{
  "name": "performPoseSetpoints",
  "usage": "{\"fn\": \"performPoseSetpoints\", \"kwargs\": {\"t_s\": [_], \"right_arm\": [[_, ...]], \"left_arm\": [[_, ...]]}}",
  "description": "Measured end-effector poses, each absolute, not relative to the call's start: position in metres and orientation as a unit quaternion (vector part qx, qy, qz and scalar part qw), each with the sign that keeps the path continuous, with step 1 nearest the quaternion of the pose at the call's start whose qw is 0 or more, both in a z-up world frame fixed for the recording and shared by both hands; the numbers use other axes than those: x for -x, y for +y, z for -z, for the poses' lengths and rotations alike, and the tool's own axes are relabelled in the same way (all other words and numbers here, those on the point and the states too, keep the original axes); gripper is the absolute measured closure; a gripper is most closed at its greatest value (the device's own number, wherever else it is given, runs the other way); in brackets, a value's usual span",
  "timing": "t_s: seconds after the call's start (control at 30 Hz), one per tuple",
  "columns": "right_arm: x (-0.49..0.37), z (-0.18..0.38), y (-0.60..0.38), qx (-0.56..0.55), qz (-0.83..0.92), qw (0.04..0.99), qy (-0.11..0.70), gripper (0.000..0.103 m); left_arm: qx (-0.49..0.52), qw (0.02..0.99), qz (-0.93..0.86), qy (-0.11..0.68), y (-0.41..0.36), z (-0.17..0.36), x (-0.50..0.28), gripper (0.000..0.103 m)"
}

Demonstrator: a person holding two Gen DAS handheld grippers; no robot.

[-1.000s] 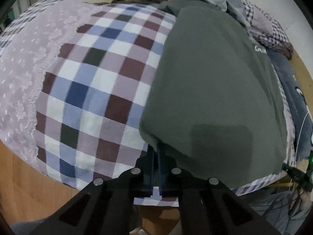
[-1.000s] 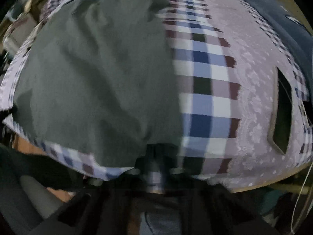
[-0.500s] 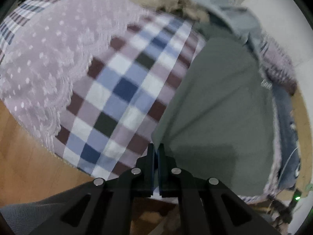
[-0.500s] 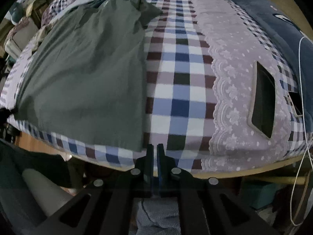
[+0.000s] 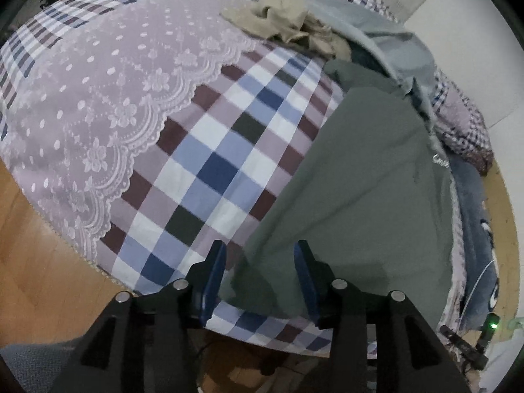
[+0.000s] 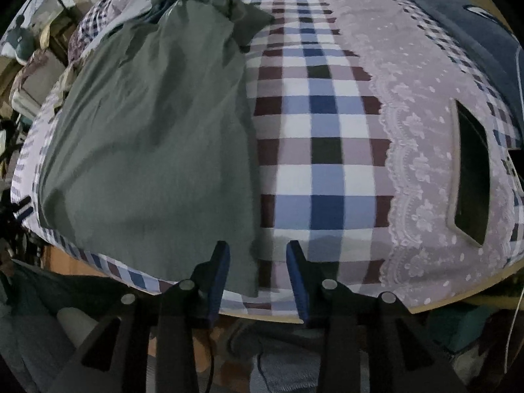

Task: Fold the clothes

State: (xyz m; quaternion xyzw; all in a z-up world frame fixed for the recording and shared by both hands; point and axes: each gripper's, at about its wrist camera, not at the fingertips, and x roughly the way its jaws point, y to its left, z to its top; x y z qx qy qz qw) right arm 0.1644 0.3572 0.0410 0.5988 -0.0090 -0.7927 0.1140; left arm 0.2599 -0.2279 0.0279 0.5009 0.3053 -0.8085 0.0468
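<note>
the shirt point(image 5: 360, 196) lies flat on the bed point(image 5: 209, 170), long axis running toward 12 o'clock. both the left gripper point(image 5: 260, 258) and right gripper point(image 6: 257, 258) are released, each straddling a near hem corner, equally close.

grey-green garment point(image 5: 360, 177), spread flat, on checked bedspread point(image 5: 213, 170)

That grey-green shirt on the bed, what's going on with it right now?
A person is folding clothes with a hand-held gripper in each hand. The grey-green shirt lies spread flat on the checked bedspread. Both the left hand-held gripper and the right hand-held gripper are open at the shirt's two near corners, gripping nothing. A crumpled beige garment lies further back, and a phone lies off to the right.
</note>
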Motion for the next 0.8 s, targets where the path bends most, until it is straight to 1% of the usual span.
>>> {"fn": "performPoseSetpoints", "kwargs": {"t_s": [0.2,0.27,0.3,0.33,0.37,0.47,0.6,0.73,0.8], "right_arm": [[-0.156,-0.023,0.343,-0.620,0.778,0.102,0.024,0.063],[-0.156,-0.020,0.339,-0.623,0.776,0.097,0.037,0.066],[-0.157,-0.020,0.336,-0.624,0.774,0.095,0.046,0.069],[-0.158,-0.019,0.334,-0.625,0.773,0.094,0.054,0.096],[-0.160,-0.020,0.331,-0.626,0.771,0.096,0.063,0.103],[-0.173,-0.029,0.325,-0.620,0.772,0.101,0.094,0.103],[-0.185,-0.043,0.325,-0.616,0.774,0.105,0.100,0.103],[-0.187,-0.047,0.323,-0.631,0.758,0.098,0.131,0.101],[-0.182,-0.056,0.322,-0.621,0.767,0.103,0.120,0.095]], "left_arm": [[-0.476,0.030,0.818,0.321,-0.221,-0.038,-0.251,0.056],[-0.471,0.022,0.821,0.321,-0.218,-0.040,-0.247,0.056],[-0.471,0.019,0.822,0.321,-0.217,-0.039,-0.241,0.056],[-0.470,0.016,0.822,0.321,-0.216,-0.039,-0.238,0.056],[-0.470,0.016,0.822,0.322,-0.215,-0.038,-0.235,0.056],[-0.469,0.015,0.821,0.327,-0.213,-0.036,-0.226,0.056],[-0.461,0.007,0.823,0.330,-0.211,-0.039,-0.227,0.056],[-0.452,-0.002,0.828,0.331,-0.206,-0.045,-0.224,0.056],[-0.443,-0.006,0.833,0.331,-0.202,-0.050,-0.222,0.056]]}}
